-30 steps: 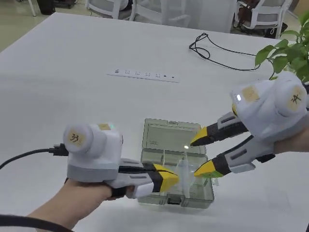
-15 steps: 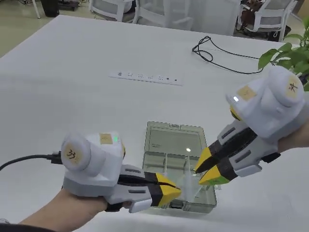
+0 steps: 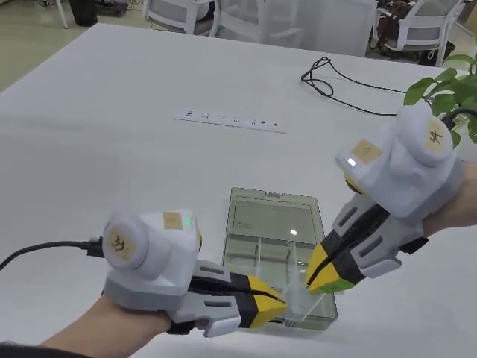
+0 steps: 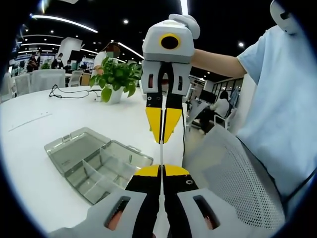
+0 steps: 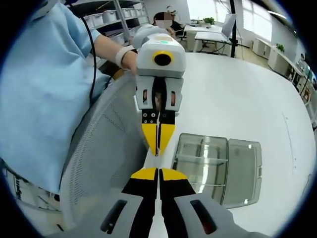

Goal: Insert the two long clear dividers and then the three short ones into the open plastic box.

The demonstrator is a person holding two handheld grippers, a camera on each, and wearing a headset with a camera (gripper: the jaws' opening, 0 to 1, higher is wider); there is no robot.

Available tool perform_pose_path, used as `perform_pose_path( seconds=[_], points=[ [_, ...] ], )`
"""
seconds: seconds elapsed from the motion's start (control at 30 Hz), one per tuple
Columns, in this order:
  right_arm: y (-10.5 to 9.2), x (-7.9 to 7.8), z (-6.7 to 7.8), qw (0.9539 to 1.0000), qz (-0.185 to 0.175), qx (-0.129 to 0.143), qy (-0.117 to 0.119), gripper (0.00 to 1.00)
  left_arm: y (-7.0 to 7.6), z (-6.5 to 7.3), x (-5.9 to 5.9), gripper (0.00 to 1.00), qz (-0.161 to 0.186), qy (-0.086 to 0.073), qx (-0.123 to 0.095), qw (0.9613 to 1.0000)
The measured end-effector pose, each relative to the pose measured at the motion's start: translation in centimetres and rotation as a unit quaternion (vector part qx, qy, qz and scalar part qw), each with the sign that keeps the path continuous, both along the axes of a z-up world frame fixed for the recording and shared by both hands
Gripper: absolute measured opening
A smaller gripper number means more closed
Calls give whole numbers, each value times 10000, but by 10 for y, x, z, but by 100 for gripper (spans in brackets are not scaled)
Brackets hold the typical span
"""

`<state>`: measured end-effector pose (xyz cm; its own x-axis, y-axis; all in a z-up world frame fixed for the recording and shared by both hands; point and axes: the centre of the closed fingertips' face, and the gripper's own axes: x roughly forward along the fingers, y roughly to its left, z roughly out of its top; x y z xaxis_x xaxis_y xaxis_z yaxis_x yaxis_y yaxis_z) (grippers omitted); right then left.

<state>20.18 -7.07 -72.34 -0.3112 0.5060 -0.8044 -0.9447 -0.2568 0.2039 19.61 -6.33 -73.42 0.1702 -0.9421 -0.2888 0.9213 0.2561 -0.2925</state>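
Head view: a white table (image 3: pixel 112 134) is seen, the open plastic box (image 3: pixel 272 224) at lower centre, a power strip (image 3: pixel 231 119) and black cable (image 3: pixel 335 74) towards the top; a clear divider (image 3: pixel 298 292) is pinched above the box's near edge by the left gripper (image 3: pixel 277 303) and right gripper (image 3: pixel 309 283); "33" is marked on the left one.

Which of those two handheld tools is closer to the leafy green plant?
Right. The right tool, gripping one end of the clear divider over the box, is on the side toward the plant; the left tool grips the other end, farther from it.
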Motion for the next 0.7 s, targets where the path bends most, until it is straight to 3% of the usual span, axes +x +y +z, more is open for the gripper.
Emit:
perform_pose_path(
  seconds=[0.5,0.7],
  points=[
    [7,10,0,9995,-233,-195,-74,2,6,-5,13,0,206,-61,206,9996],
    [6,17,0,9990,-295,-304,-174,2,12,-13,20,19,480,-102,400,9980]
  ],
)
